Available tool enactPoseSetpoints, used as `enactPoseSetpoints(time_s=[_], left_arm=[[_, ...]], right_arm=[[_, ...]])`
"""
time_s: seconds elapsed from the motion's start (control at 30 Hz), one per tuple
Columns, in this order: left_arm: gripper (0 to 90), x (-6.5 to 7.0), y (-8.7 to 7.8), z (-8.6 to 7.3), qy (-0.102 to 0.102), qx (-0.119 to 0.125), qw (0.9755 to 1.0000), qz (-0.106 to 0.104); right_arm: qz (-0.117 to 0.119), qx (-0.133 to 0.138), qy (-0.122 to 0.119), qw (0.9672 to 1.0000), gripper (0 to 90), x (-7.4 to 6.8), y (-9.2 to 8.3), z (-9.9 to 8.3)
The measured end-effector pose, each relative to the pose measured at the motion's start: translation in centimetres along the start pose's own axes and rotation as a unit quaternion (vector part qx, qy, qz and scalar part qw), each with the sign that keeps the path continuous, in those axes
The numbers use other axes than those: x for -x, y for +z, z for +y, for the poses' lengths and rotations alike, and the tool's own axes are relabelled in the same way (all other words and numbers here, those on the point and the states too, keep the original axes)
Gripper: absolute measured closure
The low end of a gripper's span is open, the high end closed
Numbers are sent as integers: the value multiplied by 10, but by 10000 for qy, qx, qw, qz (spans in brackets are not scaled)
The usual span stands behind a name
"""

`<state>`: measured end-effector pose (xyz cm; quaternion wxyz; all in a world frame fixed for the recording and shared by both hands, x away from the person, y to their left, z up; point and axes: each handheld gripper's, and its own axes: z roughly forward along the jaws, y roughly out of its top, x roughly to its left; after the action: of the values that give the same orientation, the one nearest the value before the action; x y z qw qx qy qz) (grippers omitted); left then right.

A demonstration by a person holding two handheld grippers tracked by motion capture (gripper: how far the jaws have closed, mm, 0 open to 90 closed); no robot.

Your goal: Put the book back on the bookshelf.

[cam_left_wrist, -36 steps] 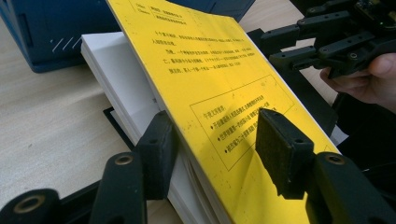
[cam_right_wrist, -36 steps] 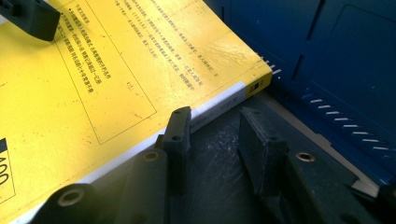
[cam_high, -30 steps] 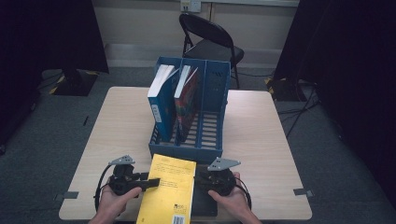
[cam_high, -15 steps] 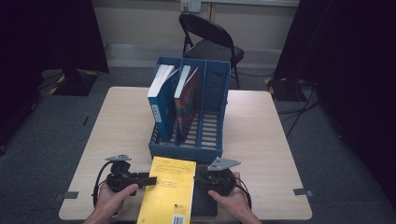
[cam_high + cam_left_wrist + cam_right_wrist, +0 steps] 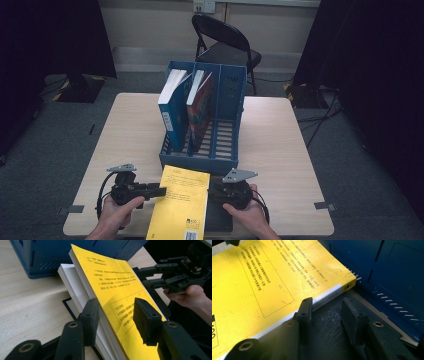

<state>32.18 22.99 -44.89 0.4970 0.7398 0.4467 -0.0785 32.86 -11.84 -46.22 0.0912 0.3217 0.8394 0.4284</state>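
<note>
Near end of the yellow book (image 5: 179, 207) cut off by the bottom edge of the high view, together with both forearms; print on its cover too small to read there. Dark mat (image 5: 329, 322) under the book mostly covered, so extent not to be told, and right gripper (image 5: 226, 192) largely hidden beneath its grey plate and the hand in the high view. Whether the left gripper (image 5: 116, 315) presses its pads on the book's open edge or merely straddles it unclear, perhaps a gap at one pad.
</note>
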Motion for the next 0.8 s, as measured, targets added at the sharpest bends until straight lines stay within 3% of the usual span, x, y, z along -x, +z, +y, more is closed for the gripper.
enactPoseSetpoints(time_s=[0.33,0.4,0.6,0.8], left_arm=[[557,3,-3,-1,66,1,9998,-200],[557,2,-2,0,-5,27,9997,-238],[549,1,3,4,-21,96,9998,-166],[541,4,0,3,0,124,9996,-259]], right_arm=[[-2,4,-2,10000,608,0,0,0],[-3,6,2,10000,607,0,0,0],[-1,6,6,10000,604,0,0,0],[4,21,4,10000,601,1,0,0]])
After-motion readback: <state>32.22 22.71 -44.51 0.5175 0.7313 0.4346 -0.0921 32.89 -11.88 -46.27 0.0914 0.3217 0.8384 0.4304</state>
